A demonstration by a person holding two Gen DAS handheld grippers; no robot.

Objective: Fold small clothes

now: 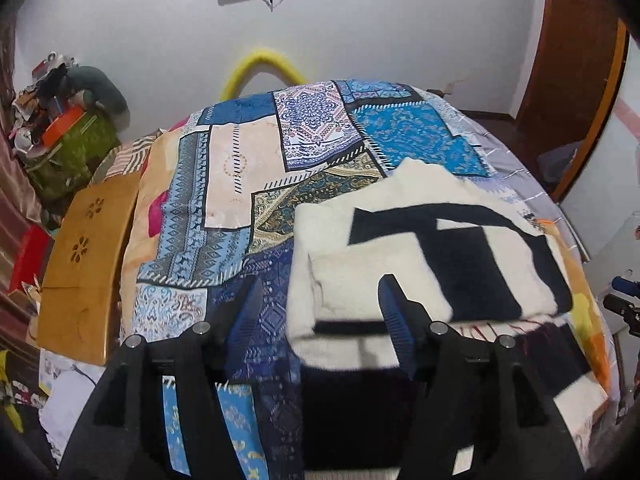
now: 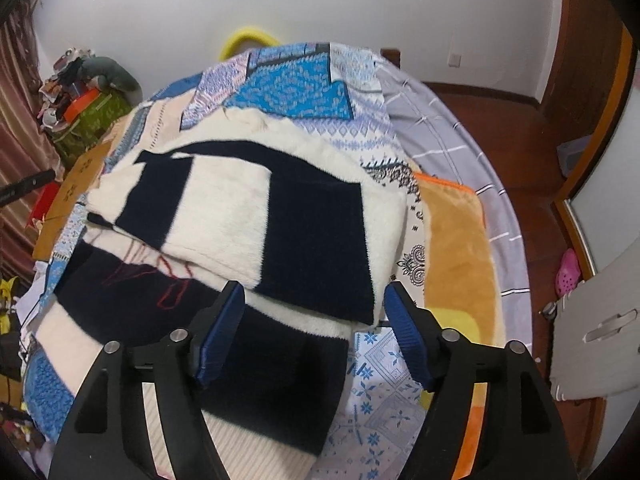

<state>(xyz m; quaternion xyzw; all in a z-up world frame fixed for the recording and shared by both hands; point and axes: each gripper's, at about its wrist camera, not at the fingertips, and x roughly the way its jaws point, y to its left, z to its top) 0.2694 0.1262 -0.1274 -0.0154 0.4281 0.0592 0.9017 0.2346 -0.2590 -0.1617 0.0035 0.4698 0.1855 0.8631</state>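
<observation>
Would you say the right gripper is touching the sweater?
Cannot tell: in the right wrist view the open right gripper straddles the sweater's edge, and no contact or gap shows plainly.

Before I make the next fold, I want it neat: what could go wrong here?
1. The cream and navy sweater is already doubled and fluffy; the top layer could slide off crooked.
2. The left tool and right tool are both open, gripping nothing.
3. The patchwork bedspread underneath may get pinched along.
</observation>
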